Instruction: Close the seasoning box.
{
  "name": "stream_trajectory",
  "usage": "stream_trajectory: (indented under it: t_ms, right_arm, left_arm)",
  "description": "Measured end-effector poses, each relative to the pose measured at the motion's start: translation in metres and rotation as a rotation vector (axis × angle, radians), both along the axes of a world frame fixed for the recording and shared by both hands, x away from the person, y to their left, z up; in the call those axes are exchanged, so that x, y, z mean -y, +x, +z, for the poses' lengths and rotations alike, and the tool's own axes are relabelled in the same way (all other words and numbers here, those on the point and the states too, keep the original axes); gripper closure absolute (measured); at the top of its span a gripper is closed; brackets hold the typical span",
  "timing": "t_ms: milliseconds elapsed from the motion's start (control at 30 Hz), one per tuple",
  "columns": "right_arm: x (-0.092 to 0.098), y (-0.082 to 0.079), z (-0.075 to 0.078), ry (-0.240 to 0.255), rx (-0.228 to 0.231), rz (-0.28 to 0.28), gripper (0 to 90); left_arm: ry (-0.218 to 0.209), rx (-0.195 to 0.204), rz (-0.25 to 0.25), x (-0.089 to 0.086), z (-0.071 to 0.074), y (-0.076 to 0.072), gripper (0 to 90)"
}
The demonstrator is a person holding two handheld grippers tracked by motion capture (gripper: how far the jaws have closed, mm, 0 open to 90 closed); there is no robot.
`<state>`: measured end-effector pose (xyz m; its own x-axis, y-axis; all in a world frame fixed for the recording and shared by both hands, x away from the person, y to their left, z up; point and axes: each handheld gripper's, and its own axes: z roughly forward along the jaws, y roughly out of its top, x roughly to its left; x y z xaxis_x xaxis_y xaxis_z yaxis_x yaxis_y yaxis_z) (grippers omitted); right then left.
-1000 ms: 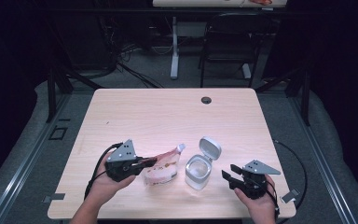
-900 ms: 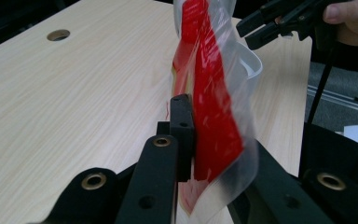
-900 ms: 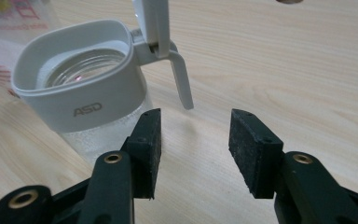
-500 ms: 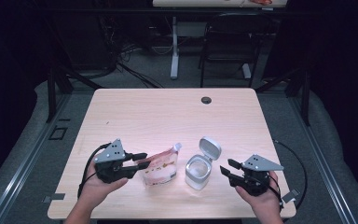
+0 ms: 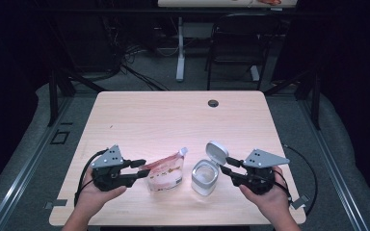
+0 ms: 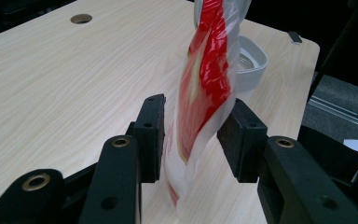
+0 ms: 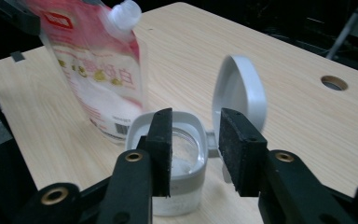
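Since a second ago your left claw [image 5: 136, 171] backed off, jaws now wide around the red-and-white spouted plastic pouch [image 5: 166, 171]. Unheld, it may topple toward the clear flip-lid jar [image 5: 204, 176]; your right claw [image 5: 227, 172] gapes too.

A matt, pale wood-grain table [image 5: 173, 120] is seen; on it, a glossy red-and-white plastic pouch [image 5: 166, 172] beside a clear jar with smooth grey plastic lid [image 5: 217, 151].

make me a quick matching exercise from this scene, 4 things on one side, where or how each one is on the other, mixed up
Things:
1. pouch
2. jar
3. lid
4. hole

States:
a. flipped up, hinged open
b. in the far side of the table
c. between the open jaws of the left gripper
d. just in front of the open right gripper

Pairs: 1-c, 2-d, 3-a, 4-b
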<state>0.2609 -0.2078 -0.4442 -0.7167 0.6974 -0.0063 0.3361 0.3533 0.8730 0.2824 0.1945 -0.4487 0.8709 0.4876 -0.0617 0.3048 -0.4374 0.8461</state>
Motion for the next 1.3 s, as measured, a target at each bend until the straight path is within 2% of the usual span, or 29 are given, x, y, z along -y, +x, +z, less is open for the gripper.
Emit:
stream_trajectory:
  t_ms: [133, 333, 467, 633, 1033, 1300]
  right_arm:
    - [-0.011, 0.006, 0.007, -0.009, -0.005, 0.057, 68.3]
    - [-0.025, 0.015, 0.019, -0.018, 0.009, 0.099, 70.2]
    - [-0.036, 0.02, 0.024, -0.024, 0.011, 0.139, 69.1]
    - [-0.054, 0.026, 0.036, -0.028, 0.029, 0.196, 68.1]
    - [-0.082, 0.037, 0.041, -0.014, 0.027, 0.253, 65.5]
    - [-0.1, 0.039, 0.041, -0.025, 0.033, 0.281, 63.1]
  left_arm:
    - [-0.008, 0.002, -0.008, -0.003, 0.002, -0.001, 65.2]
    - [-0.001, -0.001, 0.001, -0.006, 0.001, -0.002, 70.3]
    - [-0.016, -0.015, -0.013, -0.006, 0.001, -0.002, 73.1]
    - [-0.01, -0.012, -0.013, -0.006, 0.002, -0.003, 76.8]
    - [-0.014, -0.005, -0.011, -0.008, 0.004, -0.005, 77.8]
    - [-0.014, -0.005, -0.016, -0.008, 0.003, -0.005, 78.7]
